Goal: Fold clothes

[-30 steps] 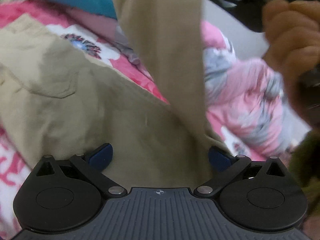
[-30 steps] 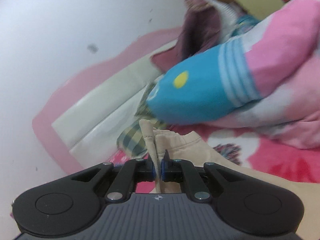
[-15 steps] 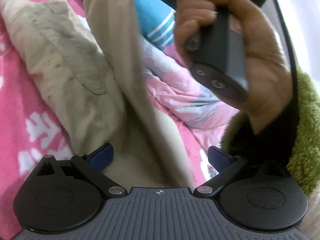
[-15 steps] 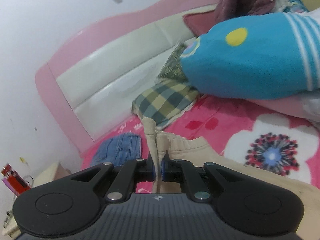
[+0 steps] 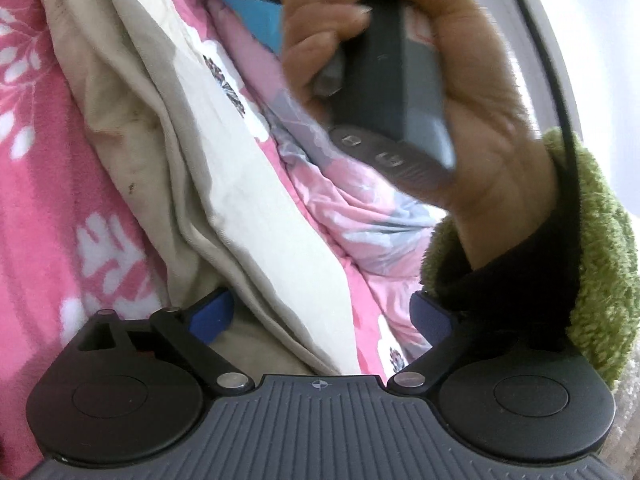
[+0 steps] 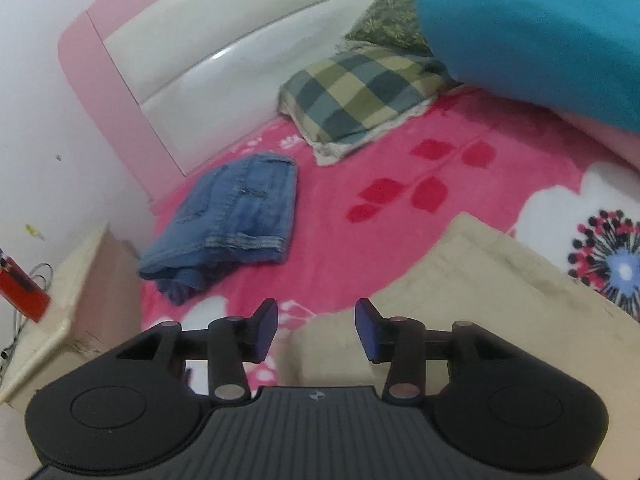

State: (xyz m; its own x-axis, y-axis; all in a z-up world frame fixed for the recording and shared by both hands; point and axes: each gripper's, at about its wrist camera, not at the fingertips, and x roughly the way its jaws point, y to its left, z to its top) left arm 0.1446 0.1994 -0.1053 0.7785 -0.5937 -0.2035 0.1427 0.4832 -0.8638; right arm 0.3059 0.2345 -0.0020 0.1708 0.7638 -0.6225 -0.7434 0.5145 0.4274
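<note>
Now, from the left wrist, the left tongs [image 5: 322,316] gape wide over the beige trousers [image 5: 224,184] lying on the pink bed [image 5: 60,184], gripping nothing, while from the right wrist the right tongs [image 6: 316,326], just opened, stand half-spread above those trousers' edge, beside folded jeans [image 6: 236,224].

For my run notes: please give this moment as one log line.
stage: fold laid | right gripper: just opened, nothing between fingers | left gripper: open over beige cotton trousers | folded blue jeans: aside
</note>
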